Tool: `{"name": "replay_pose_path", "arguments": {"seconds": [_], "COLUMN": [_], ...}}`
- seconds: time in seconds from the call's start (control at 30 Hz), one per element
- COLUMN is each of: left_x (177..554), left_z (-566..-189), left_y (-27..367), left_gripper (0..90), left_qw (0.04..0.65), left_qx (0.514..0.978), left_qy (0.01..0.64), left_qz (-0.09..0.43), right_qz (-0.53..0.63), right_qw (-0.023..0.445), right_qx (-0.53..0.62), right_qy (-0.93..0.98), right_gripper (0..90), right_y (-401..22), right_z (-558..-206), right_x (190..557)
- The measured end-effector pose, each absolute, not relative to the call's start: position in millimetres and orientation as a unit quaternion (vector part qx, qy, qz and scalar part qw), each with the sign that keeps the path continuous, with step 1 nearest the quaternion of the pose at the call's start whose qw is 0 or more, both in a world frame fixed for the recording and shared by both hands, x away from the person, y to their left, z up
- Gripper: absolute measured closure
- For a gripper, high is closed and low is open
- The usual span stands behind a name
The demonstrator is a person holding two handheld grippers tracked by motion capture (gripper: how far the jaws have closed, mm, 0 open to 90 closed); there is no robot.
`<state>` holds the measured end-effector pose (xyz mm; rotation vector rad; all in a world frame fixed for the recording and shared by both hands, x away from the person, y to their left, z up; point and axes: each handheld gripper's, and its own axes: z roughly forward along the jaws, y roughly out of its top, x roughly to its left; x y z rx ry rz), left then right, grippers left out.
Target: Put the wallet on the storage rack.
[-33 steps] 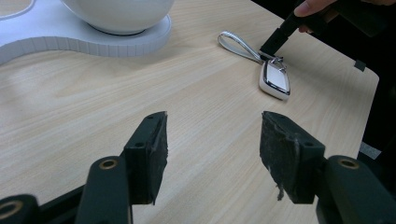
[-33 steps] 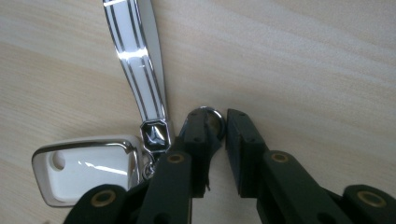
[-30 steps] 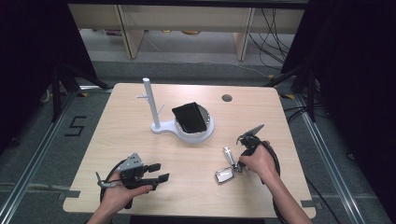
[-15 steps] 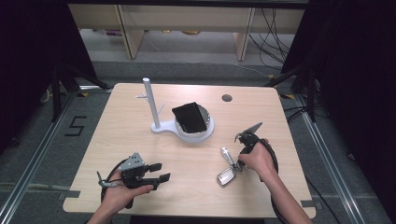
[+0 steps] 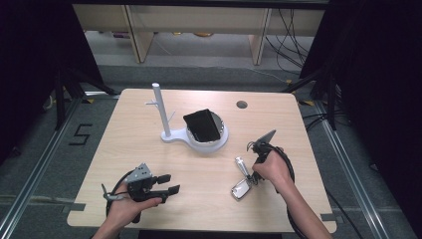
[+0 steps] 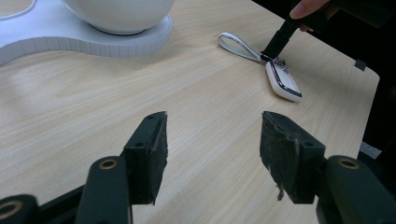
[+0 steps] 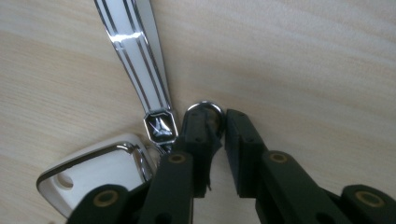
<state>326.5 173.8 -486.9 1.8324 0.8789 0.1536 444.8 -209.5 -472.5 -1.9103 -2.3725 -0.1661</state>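
Observation:
A silver key fob [image 5: 241, 189] with a striped metal strap [image 5: 242, 166] lies on the wooden table at the front right. In the right gripper view, my right gripper [image 7: 215, 114] points down at it. Its jaws are pinched on the small metal ring [image 7: 205, 106] beside the fob [image 7: 98, 175] and the strap [image 7: 140, 56]. The left gripper view looks across at the fob [image 6: 283, 84], with the right gripper's black jaw tip on its ring end. My left gripper [image 5: 171, 183] rests at the front left, jaws wide apart and nothing between them [image 6: 212, 149].
A white stand with an upright post [image 5: 161, 112] and a round bowl [image 5: 219, 142] holding a black flat object [image 5: 203, 124] stands mid-table. A cable hole [image 5: 242, 104] lies behind it. The table's right edge is close to the right hand.
The right hand and the fob have shifted only very slightly. The left hand has stayed where it was.

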Motion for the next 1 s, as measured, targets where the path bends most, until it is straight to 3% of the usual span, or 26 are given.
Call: {"name": "replay_pose_path", "arguments": {"seconds": [0.9, 1.0], "left_x": [327, 327], "left_z": [-487, -486], "left_y": [172, 173], "left_gripper": [41.3, 41.3], "left_qw": [0.526, 0.528], "left_qx": [0.766, 0.764], "left_qy": [0.364, 0.365], "left_qz": [0.060, 0.062], "right_qz": [-0.098, -0.113], "right_qw": [0.014, -0.018], "right_qx": [-0.595, -0.583], "right_qy": [-0.797, -0.804], "right_gripper": [88.2, 88.2], "right_y": [-213, -217], "right_z": [-470, -468], "right_x": [442, 443]}}
